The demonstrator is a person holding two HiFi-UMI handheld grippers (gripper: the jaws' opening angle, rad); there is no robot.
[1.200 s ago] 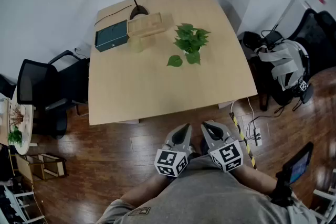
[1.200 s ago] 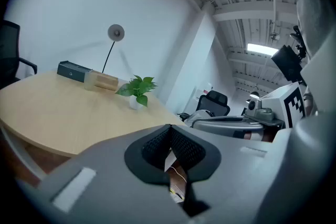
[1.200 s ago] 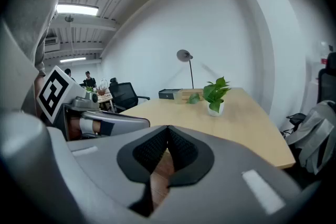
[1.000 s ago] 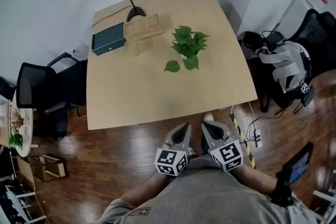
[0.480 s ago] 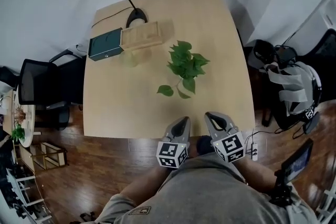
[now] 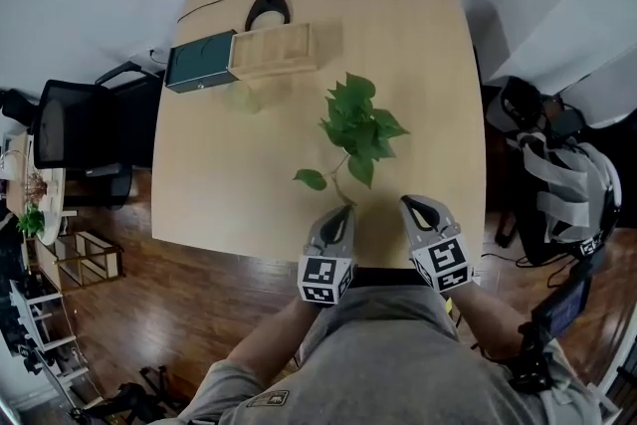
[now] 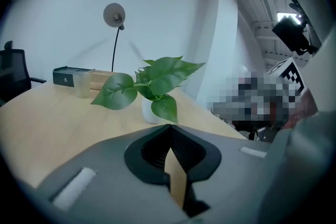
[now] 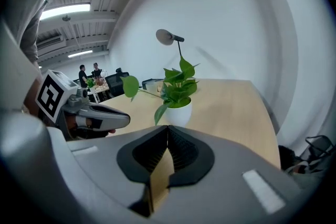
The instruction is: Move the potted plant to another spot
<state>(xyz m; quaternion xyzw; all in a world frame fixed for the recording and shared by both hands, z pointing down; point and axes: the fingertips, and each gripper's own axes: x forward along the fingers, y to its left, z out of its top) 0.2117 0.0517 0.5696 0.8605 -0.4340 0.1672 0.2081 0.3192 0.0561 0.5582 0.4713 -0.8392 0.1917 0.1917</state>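
The potted plant (image 6: 358,129), green leaves in a small white pot, stands on the wooden table (image 6: 229,184) a little in from its near edge. Both grippers hover over that edge, short of the plant and apart from it. My left gripper (image 6: 342,211) is shut and empty, just left of the plant's trailing leaf. My right gripper (image 6: 413,204) is shut and empty too, to the plant's right. The left gripper view shows the plant (image 7: 152,86) straight ahead past the closed jaws (image 7: 169,128). In the right gripper view the white pot (image 8: 178,112) sits just beyond the closed jaws (image 8: 167,127).
At the table's far side stand a desk lamp (image 6: 267,10), a dark green box (image 6: 199,61), a wooden tray (image 6: 271,51) and a clear cup (image 6: 242,95). A black chair (image 6: 75,129) stands left of the table. Bags and another chair (image 6: 557,184) lie to the right.
The person has stepped up to the table; both shut grippers have moved forward from over the floor to the table's near edge, close to the plant.
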